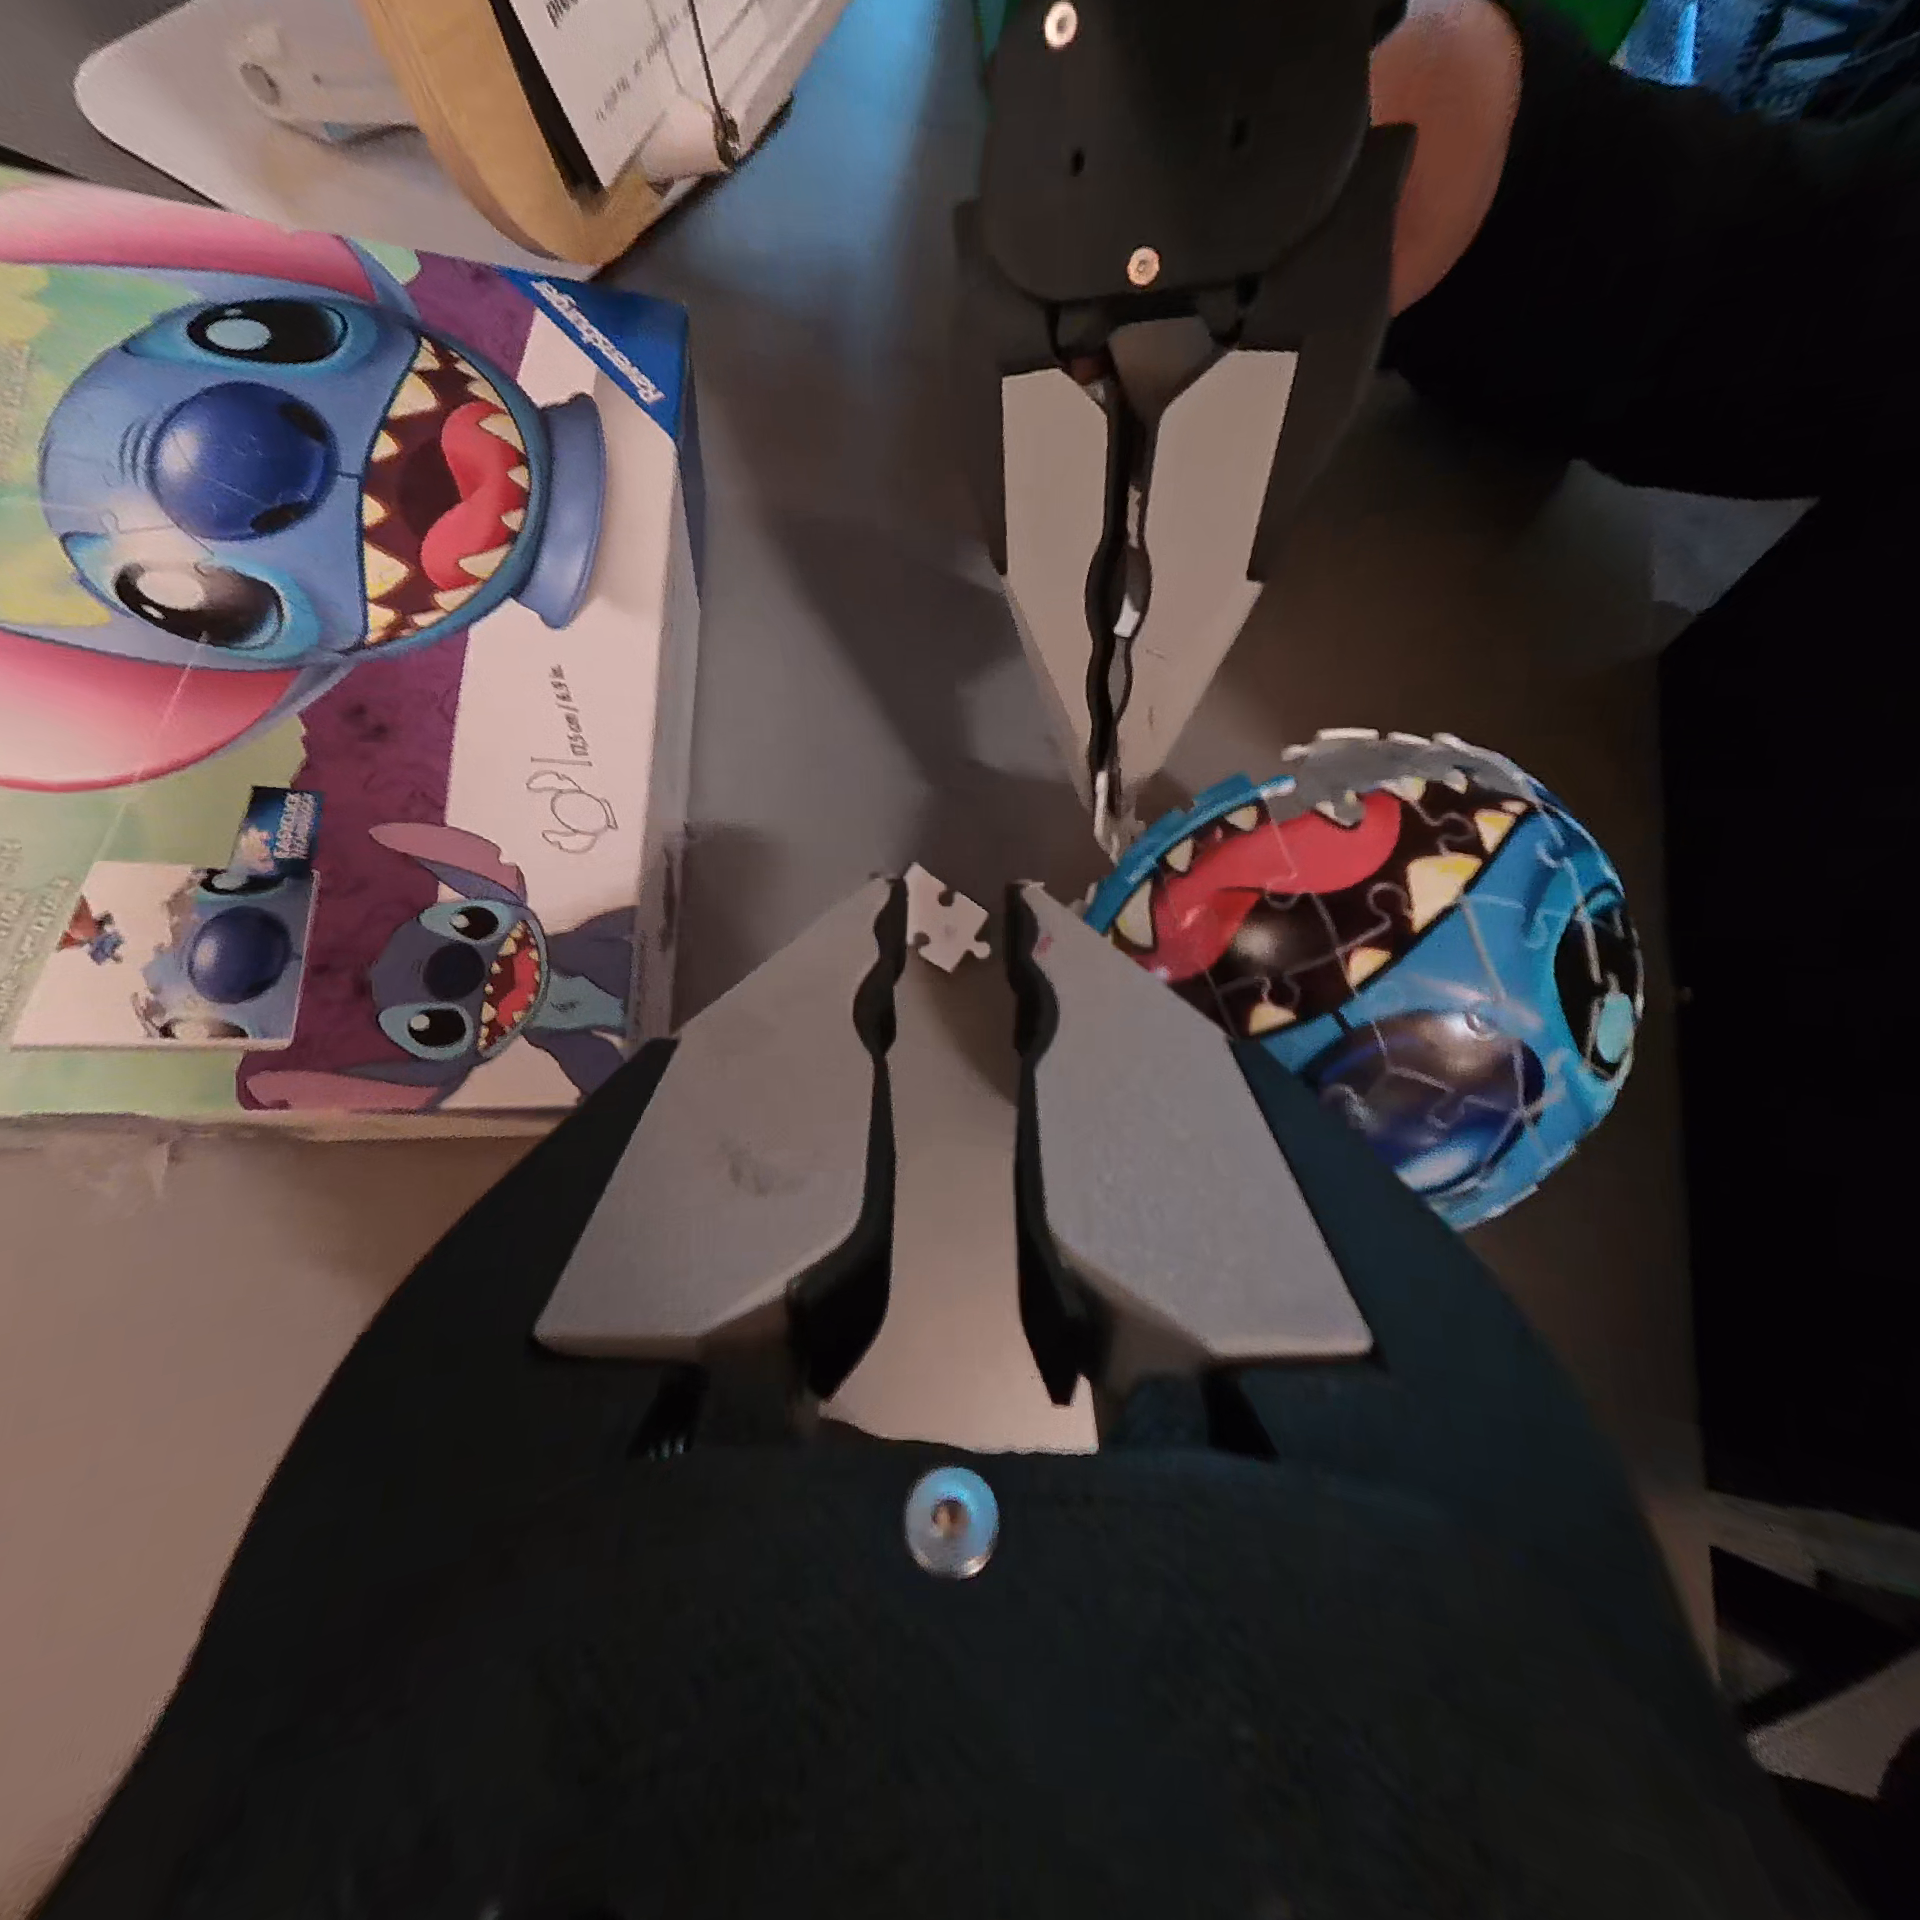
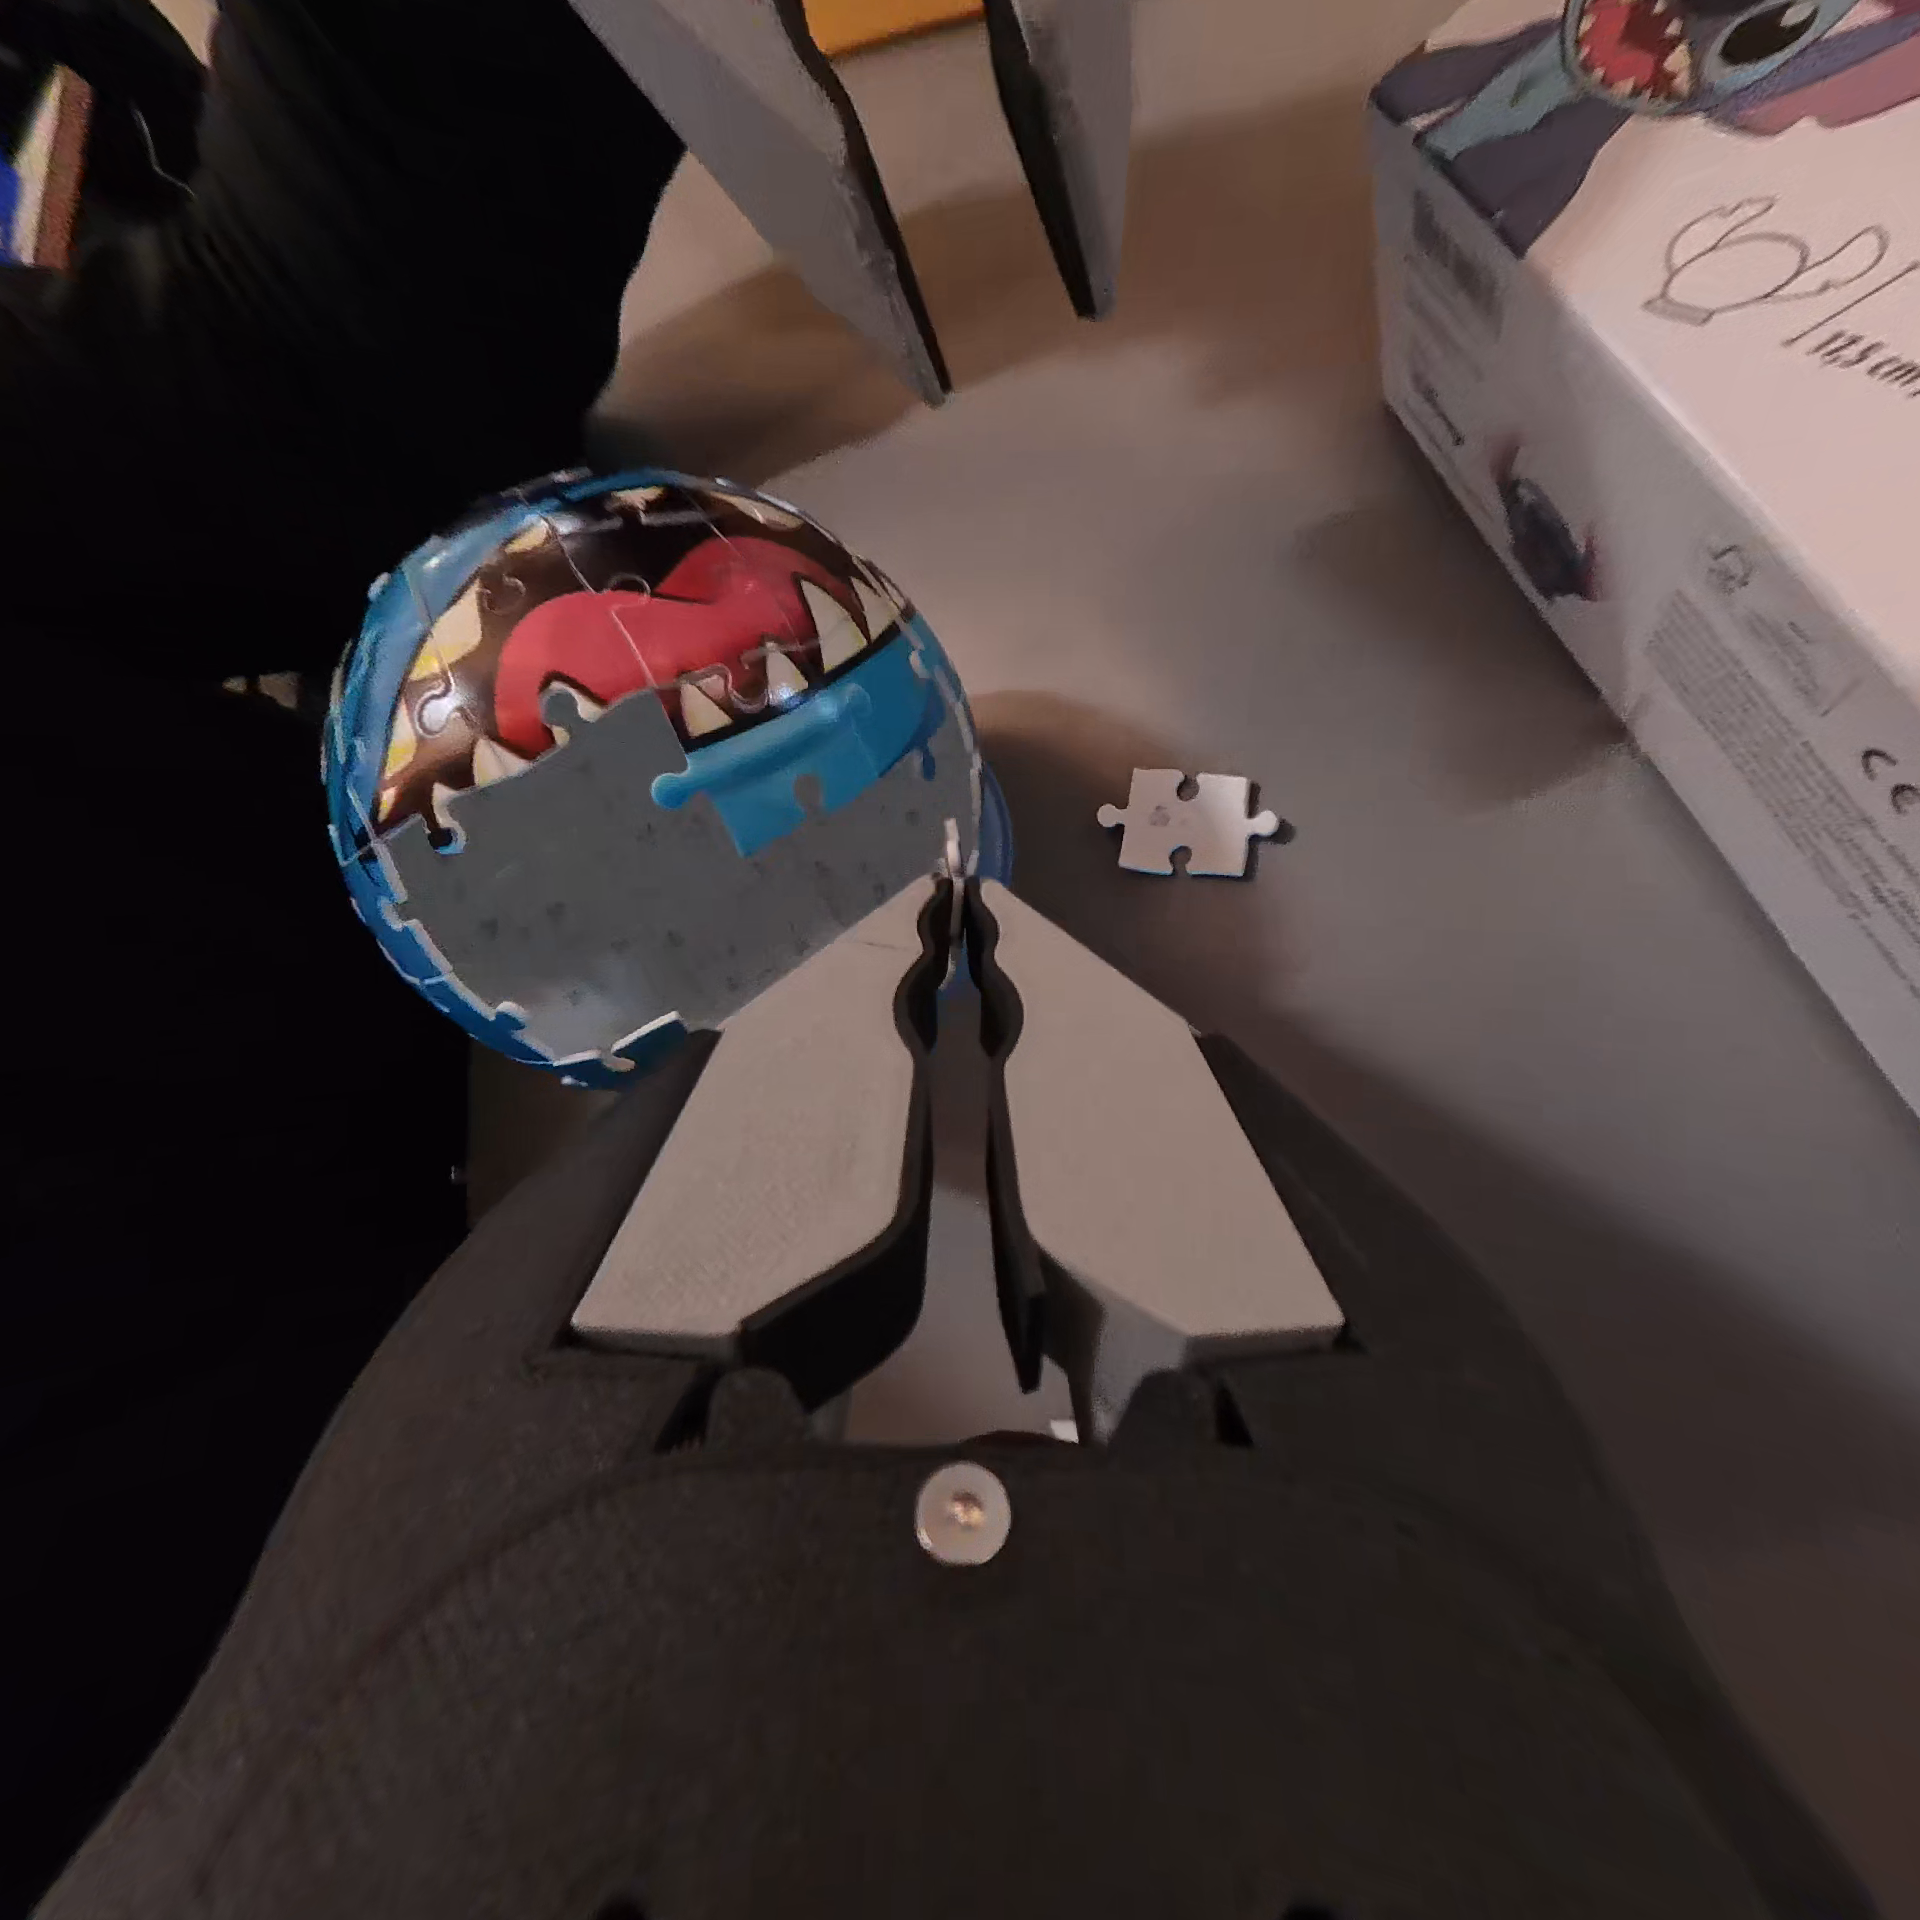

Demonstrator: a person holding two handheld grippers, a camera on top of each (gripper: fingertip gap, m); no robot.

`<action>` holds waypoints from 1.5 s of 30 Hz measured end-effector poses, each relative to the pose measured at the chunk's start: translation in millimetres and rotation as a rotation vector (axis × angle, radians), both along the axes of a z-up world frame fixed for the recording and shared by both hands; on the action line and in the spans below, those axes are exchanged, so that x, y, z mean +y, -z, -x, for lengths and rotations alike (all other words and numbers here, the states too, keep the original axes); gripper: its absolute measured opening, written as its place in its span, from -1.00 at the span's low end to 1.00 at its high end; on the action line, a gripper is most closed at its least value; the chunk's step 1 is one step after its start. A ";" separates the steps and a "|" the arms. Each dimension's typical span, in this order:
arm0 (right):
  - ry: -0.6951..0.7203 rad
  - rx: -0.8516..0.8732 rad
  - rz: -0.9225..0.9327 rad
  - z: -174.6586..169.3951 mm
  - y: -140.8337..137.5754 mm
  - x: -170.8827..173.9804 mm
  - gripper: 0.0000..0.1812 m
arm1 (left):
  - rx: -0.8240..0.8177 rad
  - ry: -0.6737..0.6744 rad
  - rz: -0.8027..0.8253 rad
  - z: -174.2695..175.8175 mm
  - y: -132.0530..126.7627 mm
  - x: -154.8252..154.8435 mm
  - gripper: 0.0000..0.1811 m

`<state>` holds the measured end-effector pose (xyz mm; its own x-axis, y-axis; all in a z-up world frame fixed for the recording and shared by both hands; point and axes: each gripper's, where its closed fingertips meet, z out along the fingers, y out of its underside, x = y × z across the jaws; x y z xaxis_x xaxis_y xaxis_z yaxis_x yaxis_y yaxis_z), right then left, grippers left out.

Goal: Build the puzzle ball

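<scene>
The partly built puzzle ball is blue with a red tongue and white teeth, and has an open rim that shows its grey inside. My right gripper is shut on the ball's rim and holds it above the table; it also shows in the left wrist view. A loose puzzle piece lies grey side up on the table. My left gripper is open and empty, with its jaws on either side of that piece and just above it.
The puzzle box with the blue character picture lies flat to the left; its white side shows in the right wrist view. A wooden item and papers sit at the back. A person's dark sleeve is at the right. Left tips to right tips: about 8 centimetres. The right tips stand about 7 centimetres off the loose puzzle piece. It turns up in the left wrist view as well.
</scene>
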<state>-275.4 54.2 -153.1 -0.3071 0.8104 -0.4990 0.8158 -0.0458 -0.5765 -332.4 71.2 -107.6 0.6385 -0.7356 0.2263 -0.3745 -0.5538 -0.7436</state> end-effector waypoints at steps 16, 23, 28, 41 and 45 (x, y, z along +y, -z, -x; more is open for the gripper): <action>-0.043 -0.077 -0.089 3.1 12.0 -9.5 -1.00 | -0.089 0.208 0.062 -5.8 28.6 -85.5 0.00; -0.050 -0.104 -0.143 3.2 15.0 -8.6 -1.00 | -0.130 0.277 0.103 -25.6 34.3 -92.7 0.00; -0.068 -0.120 -0.164 3.9 19.9 -8.0 -0.99 | -0.171 0.285 0.097 -30.9 36.5 -98.4 0.01; -0.078 -0.126 -0.144 4.2 24.4 -6.7 -0.97 | -0.168 0.213 0.088 -35.8 34.2 -95.5 0.03; -0.085 -0.119 -0.166 3.9 25.4 -7.4 -0.96 | -0.181 0.199 0.099 -36.7 34.0 -95.5 0.03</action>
